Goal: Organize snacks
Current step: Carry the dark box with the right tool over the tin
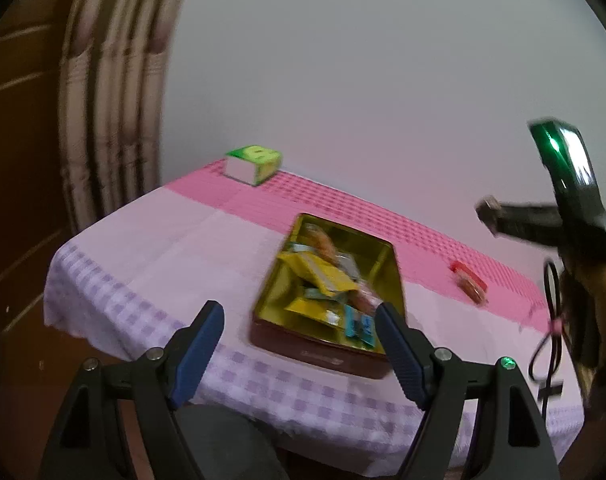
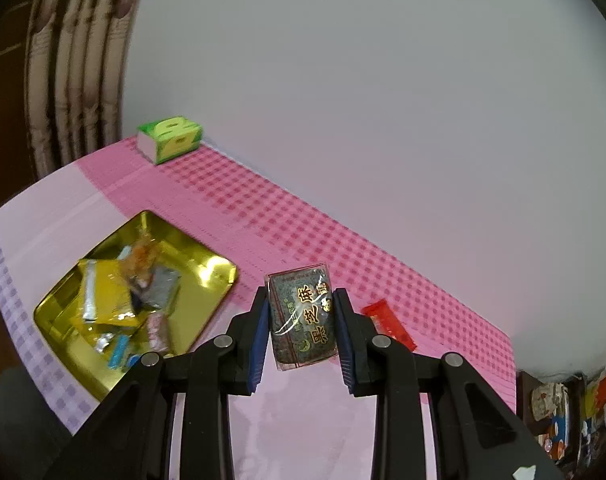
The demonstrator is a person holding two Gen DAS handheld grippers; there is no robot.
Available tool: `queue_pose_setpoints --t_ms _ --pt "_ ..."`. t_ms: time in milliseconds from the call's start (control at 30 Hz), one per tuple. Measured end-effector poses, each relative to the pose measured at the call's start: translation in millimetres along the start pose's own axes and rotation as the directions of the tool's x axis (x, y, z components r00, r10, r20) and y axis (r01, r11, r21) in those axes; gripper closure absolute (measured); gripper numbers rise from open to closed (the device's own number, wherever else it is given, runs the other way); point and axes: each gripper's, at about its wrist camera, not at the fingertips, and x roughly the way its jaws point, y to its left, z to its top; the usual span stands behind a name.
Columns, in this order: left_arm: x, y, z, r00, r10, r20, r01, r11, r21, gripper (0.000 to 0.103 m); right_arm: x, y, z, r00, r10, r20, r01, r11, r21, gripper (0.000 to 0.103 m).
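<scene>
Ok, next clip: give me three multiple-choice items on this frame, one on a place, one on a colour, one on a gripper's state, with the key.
1. Where does the green tissue box stand?
A. inside the tin
B. at the table's far corner by the curtain
C. between the left gripper's fingers

2. What colour is the lone snack packet lying outside the tin?
A. red
B. blue
C. white

3. What is the right gripper doing?
A. standing open and empty
B. shut on a dark snack packet
C. shut on the tin's rim

Key: 1 B, it sits on the pink check beside the curtain; 2 A, red wrapper on the cloth; 3 B, both pads press the dark snack packet.
</scene>
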Motion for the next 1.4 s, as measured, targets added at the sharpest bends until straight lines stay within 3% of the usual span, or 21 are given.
queue_pose_setpoints --t_ms 100,600,1400 --pt "2.1 15.0 4.9 1.000 0.023 0.001 -0.023 0.998 -0.051 0.023 -1.7 17.7 -0.5 1.000 0.016 -0.005 -0.016 1.000 -0.014 0.076" --pt "19.3 34.4 4.9 0.997 0.074 -0.028 -0.076 0.991 -0.113 0.023 38.9 105.4 -1.9 0.989 0.130 -0.066 -0.135 0.989 -0.066 0.076" --pt "30.5 43.3 2.4 0.995 0.066 -0.070 -0.077 0.984 -0.158 0.023 103.5 114.2 -4.0 0.977 0.120 -0.179 -0.120 0.993 0.013 0.075"
